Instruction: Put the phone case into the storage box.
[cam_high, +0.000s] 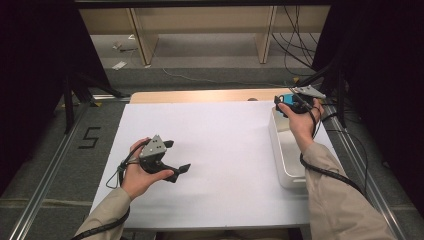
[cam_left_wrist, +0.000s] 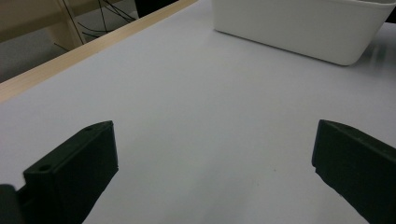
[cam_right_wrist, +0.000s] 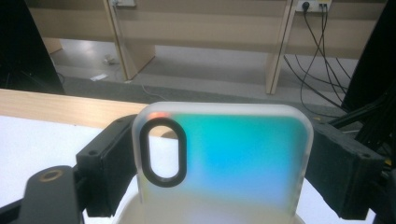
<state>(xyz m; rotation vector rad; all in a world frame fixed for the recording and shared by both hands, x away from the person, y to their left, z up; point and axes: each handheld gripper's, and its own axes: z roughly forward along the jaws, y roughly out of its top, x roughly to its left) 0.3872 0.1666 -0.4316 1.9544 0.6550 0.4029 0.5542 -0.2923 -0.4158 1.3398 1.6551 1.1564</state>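
nearest the lens in the right gripper view: translucent phone case (cam_right_wrist: 224, 158), blue-green across its back, with a black-rimmed oval camera cutout near its upper left corner. clamped by its two long edges between the black jaws of the right gripper (cam_right_wrist: 224, 163), standing upright, top edge toward the far shelving. seen from the high view as a small blue patch (cam_high: 286, 108) in that gripper (cam_high: 290, 106), held over the far end of the white bin (cam_high: 281, 150). pale rim of the bin just visible below the case in the right gripper view (cam_right_wrist: 135, 215); whether the case's lower edge touches anything inside, impossible to tell.

white bin: rectangular, plain, sitting along the right edge of the white table cover (cam_high: 215, 150), long side running away from the person. interior mostly covered by the right forearm in the high view; contents not readable. outer wall and rounded corner plain in the left gripper view (cam_left_wrist: 303, 28), standing on the cover well apart from the left gripper.

left gripper (cam_high: 172, 156): down at the near left of the cover, jaws spread wide and gripping nothing, bare white surface between them (cam_left_wrist: 210, 154). wooden table edge (cam_left_wrist: 70, 58) past the cover's far border.
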